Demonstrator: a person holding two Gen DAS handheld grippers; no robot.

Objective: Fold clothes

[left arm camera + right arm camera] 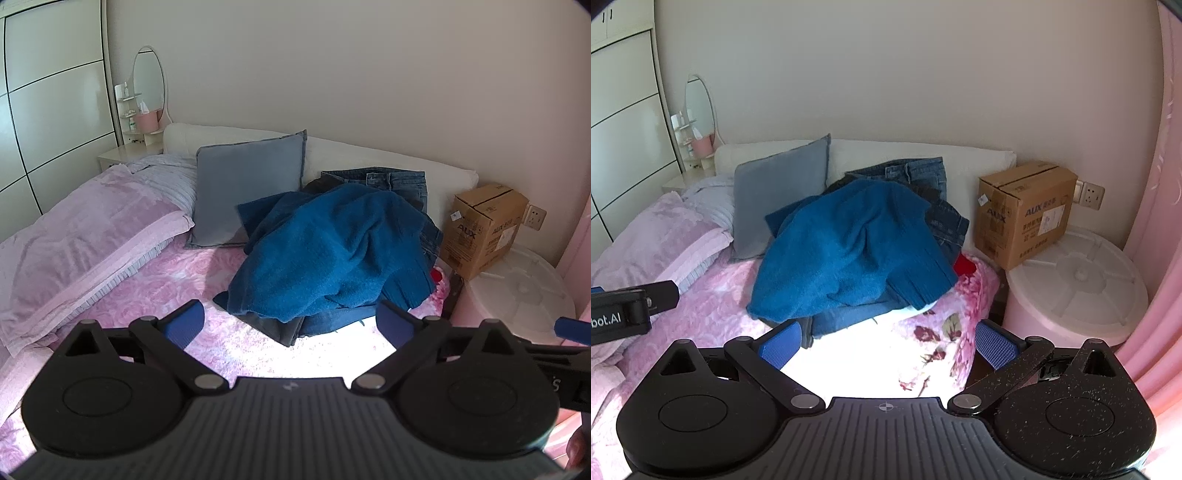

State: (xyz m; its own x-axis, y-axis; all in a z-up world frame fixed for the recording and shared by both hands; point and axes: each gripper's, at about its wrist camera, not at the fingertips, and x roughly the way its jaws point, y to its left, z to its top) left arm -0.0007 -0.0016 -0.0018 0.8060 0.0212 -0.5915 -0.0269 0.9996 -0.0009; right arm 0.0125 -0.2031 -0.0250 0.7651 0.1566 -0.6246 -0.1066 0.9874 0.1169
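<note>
A crumpled blue sweater (328, 251) lies on top of a pile of dark jeans (388, 181) on the pink bed (177, 280). The sweater (849, 251) and jeans (916, 171) also show in the right wrist view. My left gripper (290, 325) is open and empty, just in front of the pile's near edge. My right gripper (886, 343) is open and empty, in front of the pile near the bed's right corner. A small red item (964, 264) peeks out at the pile's right.
A grey-blue cushion (247, 188) leans on the white headboard (369, 155). A folded pink quilt (85, 236) lies left. A cardboard box (1023, 212) sits on a round white-lidded tub (1078, 280) right of the bed. A pink curtain (1160, 258) hangs at far right.
</note>
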